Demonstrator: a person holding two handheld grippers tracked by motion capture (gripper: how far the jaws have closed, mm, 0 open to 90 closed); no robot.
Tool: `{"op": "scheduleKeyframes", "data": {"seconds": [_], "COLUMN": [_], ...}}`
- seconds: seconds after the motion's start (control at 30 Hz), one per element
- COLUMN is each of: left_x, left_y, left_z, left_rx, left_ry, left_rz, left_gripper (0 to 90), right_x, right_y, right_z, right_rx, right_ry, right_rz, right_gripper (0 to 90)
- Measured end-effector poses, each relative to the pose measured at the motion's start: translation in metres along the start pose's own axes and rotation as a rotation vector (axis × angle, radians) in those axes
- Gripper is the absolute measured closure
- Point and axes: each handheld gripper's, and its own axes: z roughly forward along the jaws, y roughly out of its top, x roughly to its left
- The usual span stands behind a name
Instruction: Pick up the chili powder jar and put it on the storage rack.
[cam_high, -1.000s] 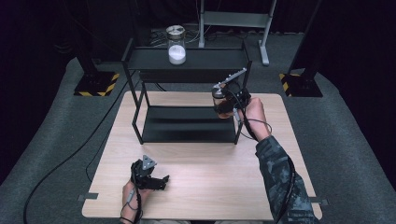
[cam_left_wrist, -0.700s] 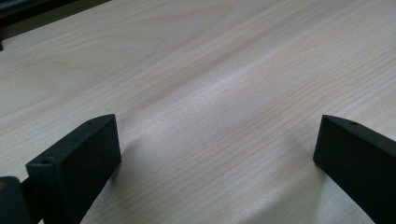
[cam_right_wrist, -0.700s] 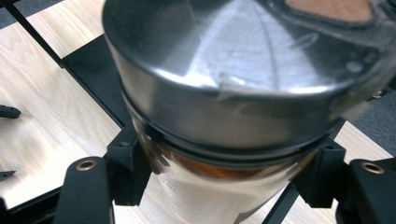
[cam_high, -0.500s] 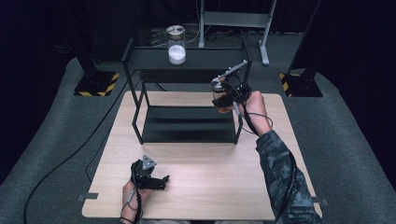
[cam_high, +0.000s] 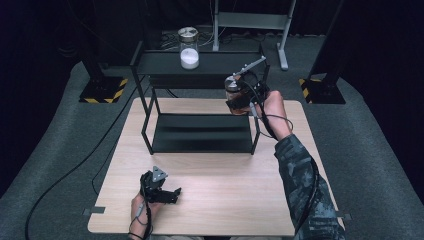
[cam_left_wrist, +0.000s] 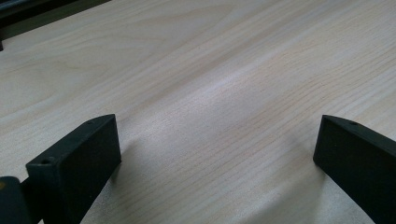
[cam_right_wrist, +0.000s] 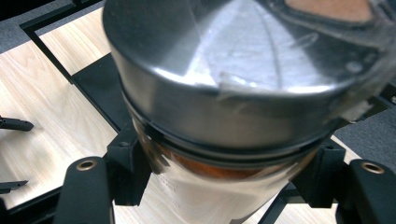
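Beside the rack's (cam_high: 200, 130) right post, the right gripper (cam_high: 243, 97) pinches a jar (cam_high: 233, 87); lifting could clip the top shelf (cam_high: 200, 62).

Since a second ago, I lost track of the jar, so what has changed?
The right gripper has lifted its jar higher, toward the rack's top shelf, jaws clamped throughout. The left gripper, open on the table, and the white-filled jar on the shelf stayed put.
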Motion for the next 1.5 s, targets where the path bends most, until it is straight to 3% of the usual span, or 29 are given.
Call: {"op": "scheduleKeyframes", "data": {"seconds": [0.73,1.5], "left_x": [0.0,0.0], "left_y": [0.0,0.0], "left_z": [0.0,0.0], "left_rx": [0.0,0.0], "left_ry": [0.0,0.0], "left_rz": [-0.001,0.0], "left_gripper": [0.0,0.0], "right_x": [-0.007,-0.015], "right_y": [0.016,0.032], "right_z": [-0.023,-0.049], "right_rx": [-0.025,-0.092], "right_ry": [-0.004,-0.03], "right_rz": [0.01,0.043], "right_gripper": [30.9,31.0]}}
